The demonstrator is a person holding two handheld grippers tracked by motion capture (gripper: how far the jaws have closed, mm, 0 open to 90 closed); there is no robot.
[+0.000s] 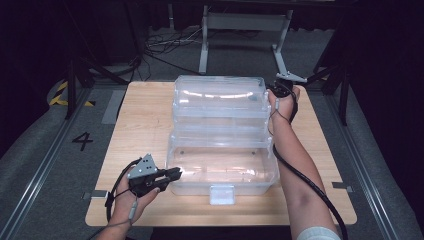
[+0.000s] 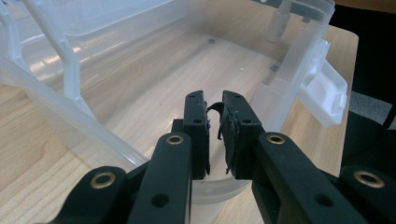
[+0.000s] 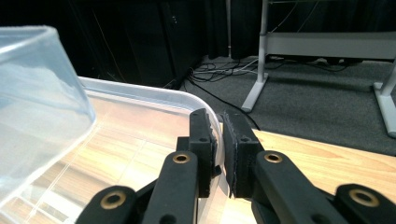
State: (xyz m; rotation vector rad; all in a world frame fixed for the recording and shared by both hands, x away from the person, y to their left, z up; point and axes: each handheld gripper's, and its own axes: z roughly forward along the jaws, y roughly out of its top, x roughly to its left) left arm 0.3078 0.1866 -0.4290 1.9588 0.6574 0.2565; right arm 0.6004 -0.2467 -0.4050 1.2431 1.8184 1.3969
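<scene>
A: Where's the big clear plastic storage box?

B: In the middle of the light wooden surface, open, with its clear hinged lid swung back toward the far edge.

A: And the left gripper?

B: Its jaws are closed on the box's near-left rim, the thin wall pinched between the pads.

A: The right gripper?

B: Clamped on the far right rim of the lid, plastic edge between the pads.
</scene>
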